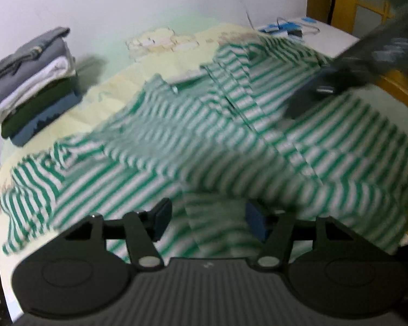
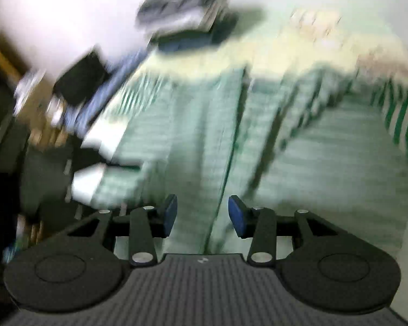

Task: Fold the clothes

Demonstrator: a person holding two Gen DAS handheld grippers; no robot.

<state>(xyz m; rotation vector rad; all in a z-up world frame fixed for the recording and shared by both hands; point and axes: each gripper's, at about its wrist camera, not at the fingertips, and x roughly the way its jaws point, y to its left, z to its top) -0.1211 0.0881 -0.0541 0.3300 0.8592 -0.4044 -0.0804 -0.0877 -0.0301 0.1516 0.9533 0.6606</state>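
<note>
Striped shirt [image 1: 204, 141] lies beneath both grippers — left gripper [image 1: 208, 221] and right gripper [image 2: 202, 214] fingers spread, pinching nothing.

Right wrist view motion-smeared, folded stack [image 2: 182, 8] blurred, striped garment [image 2: 204, 135] streaked

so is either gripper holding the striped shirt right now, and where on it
Neither. The left gripper and right gripper both stand open above the green-and-white striped shirt, with no cloth pinched between their pads.
</note>
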